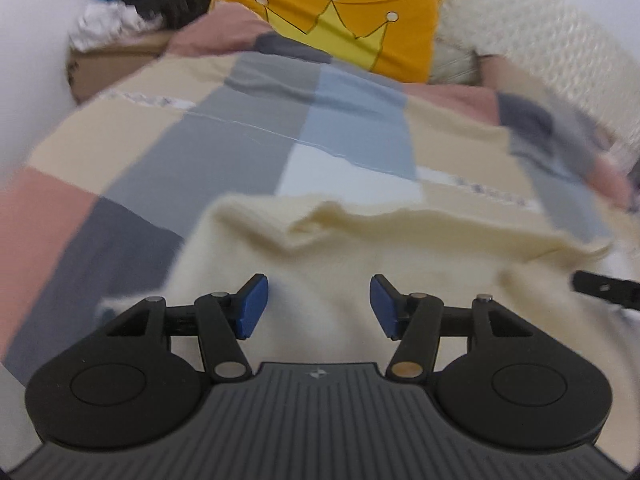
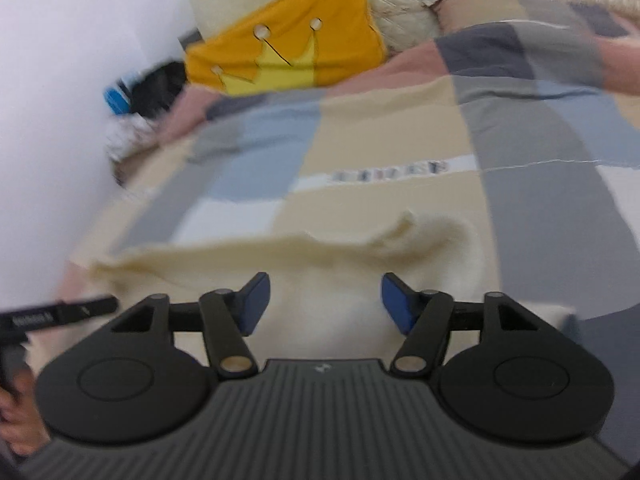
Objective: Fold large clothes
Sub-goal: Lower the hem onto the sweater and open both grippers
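Observation:
A cream knit garment lies on the patchwork bed cover, with a rumpled far edge. It also shows in the right wrist view. My left gripper is open and empty above the garment's near part. My right gripper is open and empty, also above the garment. A black part of the right gripper shows at the right edge of the left wrist view. The left gripper's black body and the hand holding it show at the left of the right wrist view.
An orange pillow with a yellow crown leans on a cream quilted headboard at the bed's far end. A cardboard box with dark and white clothes stands by the white wall at the far left.

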A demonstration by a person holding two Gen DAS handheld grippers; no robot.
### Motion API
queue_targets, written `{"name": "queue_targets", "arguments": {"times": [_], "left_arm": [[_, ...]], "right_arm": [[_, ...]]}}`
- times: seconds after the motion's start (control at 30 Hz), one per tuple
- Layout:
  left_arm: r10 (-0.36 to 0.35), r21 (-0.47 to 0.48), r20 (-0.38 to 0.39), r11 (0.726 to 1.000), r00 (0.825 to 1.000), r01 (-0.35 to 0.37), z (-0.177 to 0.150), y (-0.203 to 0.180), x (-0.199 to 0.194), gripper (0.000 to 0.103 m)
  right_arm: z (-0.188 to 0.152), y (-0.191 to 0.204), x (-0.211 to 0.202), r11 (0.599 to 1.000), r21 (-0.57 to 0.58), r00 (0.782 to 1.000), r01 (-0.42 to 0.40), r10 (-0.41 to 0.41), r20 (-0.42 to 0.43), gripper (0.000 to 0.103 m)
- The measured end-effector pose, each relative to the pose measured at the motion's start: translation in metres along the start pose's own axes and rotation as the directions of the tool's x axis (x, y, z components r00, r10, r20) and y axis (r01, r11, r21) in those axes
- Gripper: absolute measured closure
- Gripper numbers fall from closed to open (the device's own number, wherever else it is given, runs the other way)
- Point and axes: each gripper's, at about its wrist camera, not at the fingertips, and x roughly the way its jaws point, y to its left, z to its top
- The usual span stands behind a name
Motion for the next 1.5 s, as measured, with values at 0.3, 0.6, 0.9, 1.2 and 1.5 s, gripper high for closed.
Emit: {"name": "queue_targets", "arguments": {"times": [0.3,0.6,0.9,1.2,1.5], "left_arm": [[0.066,0.007,-0.028,0.998,0.997,-0.066,0.001,0.016,0.033,0.041],[0.086,0.051,-0.068,0.995,0.994,-0.083,0.001,0.009,0.035,0.041],[0.071,0.027,-0.038,0.997,0.997,-0.07,-0.004,0.0,-0.021,0.041],[0.04,0.04,0.025,0.998,0.999,-0.04,-0.027,-0.022,-0.102,0.041],[0.001,0.055,0.079,0.998,0.997,-0.005,-0.071,-0.045,-0.18,0.041]], "right_arm": [[-0.019,-0.006,0.028,0.991,-0.1,0.994,0.086,-0.091,-0.052,0.045],[-0.026,-0.001,0.033,0.986,-0.132,0.992,0.099,-0.108,-0.059,0.044],[-0.019,0.013,-0.011,0.991,-0.109,0.997,0.073,-0.071,0.014,0.043],[-0.029,0.043,-0.067,0.983,-0.176,0.997,0.041,-0.029,0.074,0.043],[-0.069,0.07,-0.139,0.971,-0.237,0.991,0.001,0.031,0.131,0.043]]}}
